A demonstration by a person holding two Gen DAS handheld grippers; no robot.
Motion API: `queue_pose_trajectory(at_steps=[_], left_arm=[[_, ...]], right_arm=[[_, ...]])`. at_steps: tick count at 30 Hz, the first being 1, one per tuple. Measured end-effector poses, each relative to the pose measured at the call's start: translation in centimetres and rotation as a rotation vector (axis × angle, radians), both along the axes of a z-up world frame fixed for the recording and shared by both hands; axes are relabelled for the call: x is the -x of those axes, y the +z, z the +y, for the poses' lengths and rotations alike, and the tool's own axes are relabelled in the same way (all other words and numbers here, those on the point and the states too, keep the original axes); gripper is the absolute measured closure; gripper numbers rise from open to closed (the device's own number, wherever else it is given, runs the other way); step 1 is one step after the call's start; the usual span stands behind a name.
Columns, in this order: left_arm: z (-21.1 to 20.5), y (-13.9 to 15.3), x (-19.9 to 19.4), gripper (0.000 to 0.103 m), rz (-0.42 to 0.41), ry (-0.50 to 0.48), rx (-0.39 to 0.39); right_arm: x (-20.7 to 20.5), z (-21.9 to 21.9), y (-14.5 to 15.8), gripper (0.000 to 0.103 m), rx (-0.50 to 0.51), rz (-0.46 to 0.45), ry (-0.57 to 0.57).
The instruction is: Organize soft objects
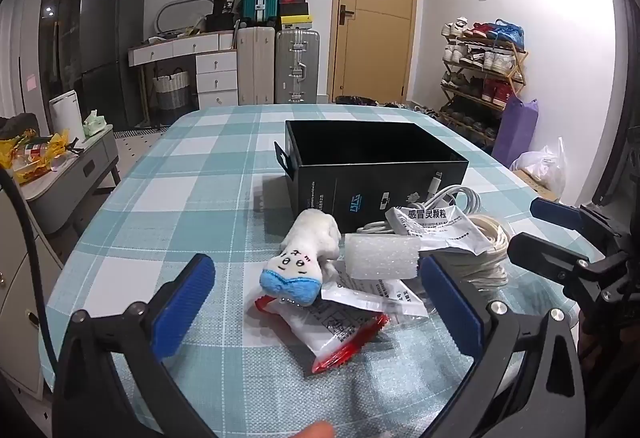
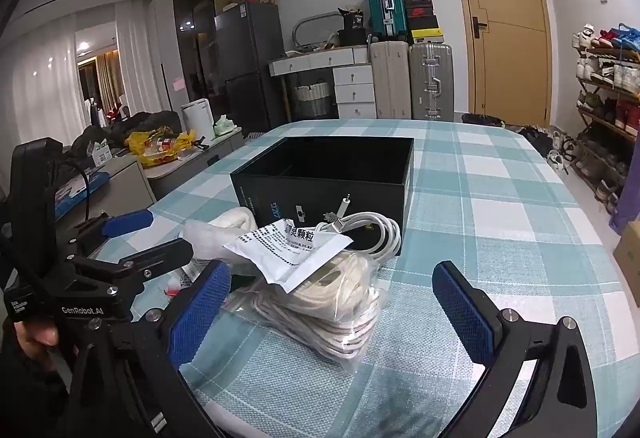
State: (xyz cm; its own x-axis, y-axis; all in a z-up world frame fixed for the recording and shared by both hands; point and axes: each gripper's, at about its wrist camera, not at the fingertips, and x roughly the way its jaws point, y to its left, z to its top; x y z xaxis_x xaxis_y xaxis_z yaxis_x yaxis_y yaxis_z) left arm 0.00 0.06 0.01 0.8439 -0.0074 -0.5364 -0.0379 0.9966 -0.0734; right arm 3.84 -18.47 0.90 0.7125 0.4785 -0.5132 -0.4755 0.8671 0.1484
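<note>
Checked table (image 1: 168, 165) bears empty black box (image 1: 376, 157); soft pile just before it. Bagged rope coil (image 2: 320, 310), plush toy (image 1: 304, 258), foam block (image 1: 380, 256), sachets (image 1: 340, 334). Left gripper (image 1: 316, 312), right gripper (image 2: 332, 306) both wide, empty. Risk: slippery sachets slide from pinch; overlapping items drag along.

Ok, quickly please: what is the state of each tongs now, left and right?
Left tongs: open, holding nothing, above the plush toy.
Right tongs: open, holding nothing, around the bagged rope.

Woven checked cloth tablecloth (image 1: 168, 197), fuzzy plush toy (image 1: 304, 258), glossy black cardboard box (image 2: 320, 181), crinkly clear plastic bag (image 2: 320, 302)
</note>
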Motion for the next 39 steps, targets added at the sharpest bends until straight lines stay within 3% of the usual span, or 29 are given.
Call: queue_pose_trajectory(at_steps=[11,39], left_arm=[[0.5,1.0,0.3,0.000,-0.009,0.002,-0.002],[0.6,0.2,0.0,0.000,-0.013,0.012,0.001]], right_arm=[[-0.3,-0.1,-0.2,0.000,0.005,0.010,-0.006],[-0.2,0.5,-0.7,0.000,0.037,0.010,-0.003]])
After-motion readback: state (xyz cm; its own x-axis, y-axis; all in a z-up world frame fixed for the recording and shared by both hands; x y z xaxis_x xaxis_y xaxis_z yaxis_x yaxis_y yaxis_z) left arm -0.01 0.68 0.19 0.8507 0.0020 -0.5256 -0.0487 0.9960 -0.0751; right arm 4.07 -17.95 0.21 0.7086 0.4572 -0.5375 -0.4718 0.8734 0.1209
